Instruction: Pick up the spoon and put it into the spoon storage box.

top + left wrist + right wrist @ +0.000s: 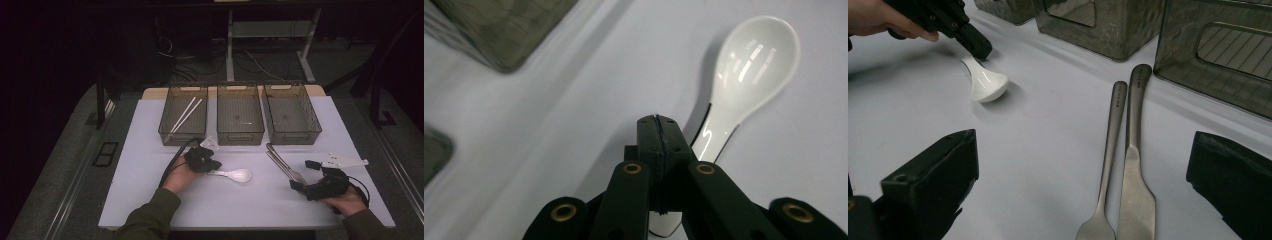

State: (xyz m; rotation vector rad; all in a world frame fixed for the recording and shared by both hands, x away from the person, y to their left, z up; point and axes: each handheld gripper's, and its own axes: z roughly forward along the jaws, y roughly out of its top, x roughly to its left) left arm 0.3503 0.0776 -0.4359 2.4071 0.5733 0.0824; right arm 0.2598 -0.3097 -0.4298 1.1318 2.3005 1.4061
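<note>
Three smoky plastic bins (240,131) line the white tabletop's (150,200) far edge. Mid-tabletop, the left gripper (204,161), jaws clenched on a white ceramic spoon's (239,174) handle. Right gripper (301,175), jaws released, rests beside a steel fork (1108,165) and knife (1134,170).

Three dark mesh trays stand in a row at the far side of the white mat (150,200). The left tray (170,131) holds a pair of white chopsticks (186,114); the middle tray (240,135) and the right tray (295,136) sit just beside it. A metal fork (1112,150) and knife (1134,165) lie side by side near the right tray.
</note>
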